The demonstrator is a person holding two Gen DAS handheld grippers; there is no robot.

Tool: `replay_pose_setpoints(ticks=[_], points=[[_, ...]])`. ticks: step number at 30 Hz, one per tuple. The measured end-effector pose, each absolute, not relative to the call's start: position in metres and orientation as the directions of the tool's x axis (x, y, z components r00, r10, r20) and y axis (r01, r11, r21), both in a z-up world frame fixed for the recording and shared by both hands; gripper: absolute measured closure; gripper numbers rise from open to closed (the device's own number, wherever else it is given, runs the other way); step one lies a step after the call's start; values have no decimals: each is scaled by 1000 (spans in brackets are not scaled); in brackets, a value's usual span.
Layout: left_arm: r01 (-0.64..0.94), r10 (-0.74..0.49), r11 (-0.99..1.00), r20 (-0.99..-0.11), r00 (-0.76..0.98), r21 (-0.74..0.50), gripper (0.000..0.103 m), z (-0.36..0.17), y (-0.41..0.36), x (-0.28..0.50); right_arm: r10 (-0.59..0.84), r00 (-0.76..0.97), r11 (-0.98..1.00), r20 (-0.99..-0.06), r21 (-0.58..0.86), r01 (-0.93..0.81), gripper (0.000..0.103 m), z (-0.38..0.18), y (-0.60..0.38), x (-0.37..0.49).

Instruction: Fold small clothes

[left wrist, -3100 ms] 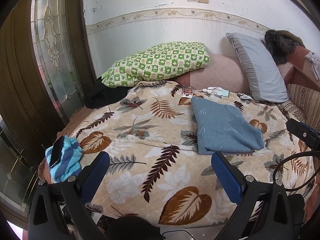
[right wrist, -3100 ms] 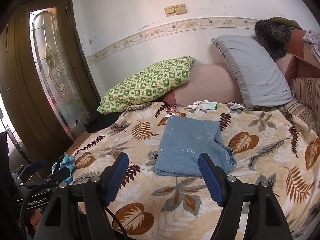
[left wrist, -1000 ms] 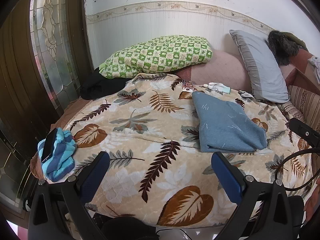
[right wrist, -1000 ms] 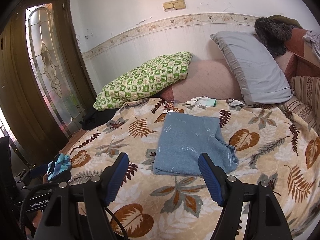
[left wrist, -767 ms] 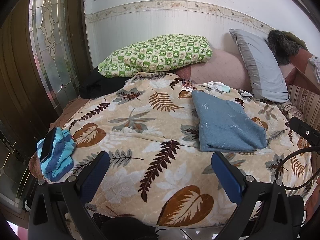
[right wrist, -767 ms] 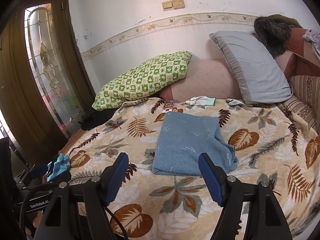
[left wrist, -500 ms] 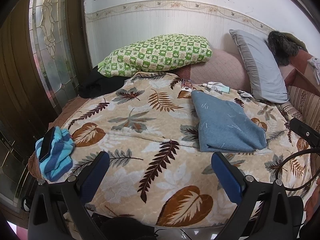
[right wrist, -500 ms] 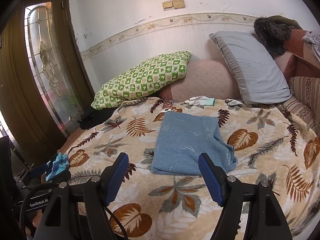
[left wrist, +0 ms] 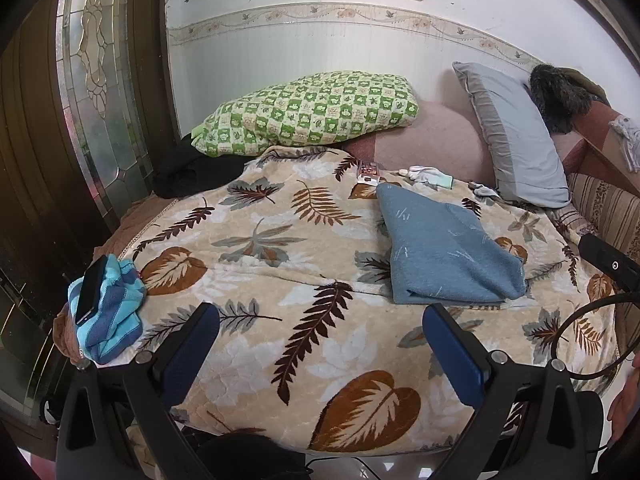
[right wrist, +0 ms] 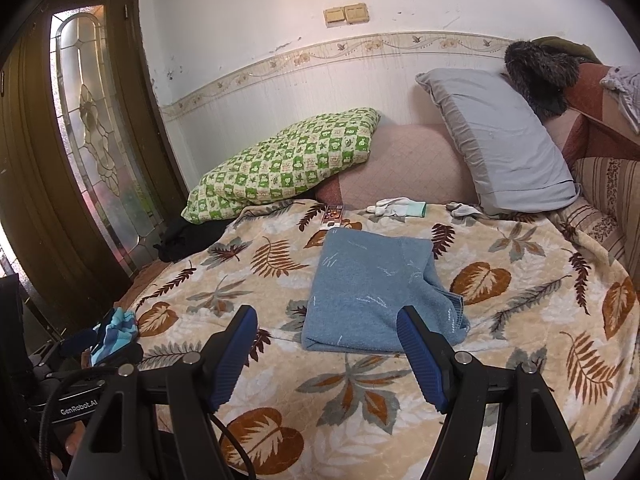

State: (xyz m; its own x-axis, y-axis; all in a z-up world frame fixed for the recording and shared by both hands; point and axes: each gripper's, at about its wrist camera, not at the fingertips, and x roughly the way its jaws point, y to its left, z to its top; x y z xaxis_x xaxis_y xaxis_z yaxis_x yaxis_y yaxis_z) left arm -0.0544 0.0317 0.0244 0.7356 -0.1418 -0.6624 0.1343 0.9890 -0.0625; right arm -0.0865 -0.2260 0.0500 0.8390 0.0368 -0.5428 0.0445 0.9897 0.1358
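Folded blue sweater (right wrist: 372,296) lying flat mid-bed on leaf-print blanket (left wrist: 248,264), apparently finished. Left gripper (left wrist: 320,344) and right gripper (right wrist: 328,348) hovering short, fingers wide, empty.

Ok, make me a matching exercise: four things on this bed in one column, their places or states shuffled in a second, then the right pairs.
Things:
1. blue garment
2. green checked pillow
3. striped blue cloth
4. grey pillow

Places or states:
A. bunched at the bed's left edge, a dark phone lying on it
B. leaning upright at the head of the bed
C. folded flat on the leaf blanket
D. lying against the white wall

Pairs: 1-C, 2-D, 3-A, 4-B
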Motion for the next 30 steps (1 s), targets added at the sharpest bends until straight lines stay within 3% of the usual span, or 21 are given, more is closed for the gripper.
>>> replay_pose_setpoints(ticks=[30], points=[[140,-143,988,-661,736,-57,2,35,38,-57,54,842,989,-536,145,29,28,55,-225,-91]])
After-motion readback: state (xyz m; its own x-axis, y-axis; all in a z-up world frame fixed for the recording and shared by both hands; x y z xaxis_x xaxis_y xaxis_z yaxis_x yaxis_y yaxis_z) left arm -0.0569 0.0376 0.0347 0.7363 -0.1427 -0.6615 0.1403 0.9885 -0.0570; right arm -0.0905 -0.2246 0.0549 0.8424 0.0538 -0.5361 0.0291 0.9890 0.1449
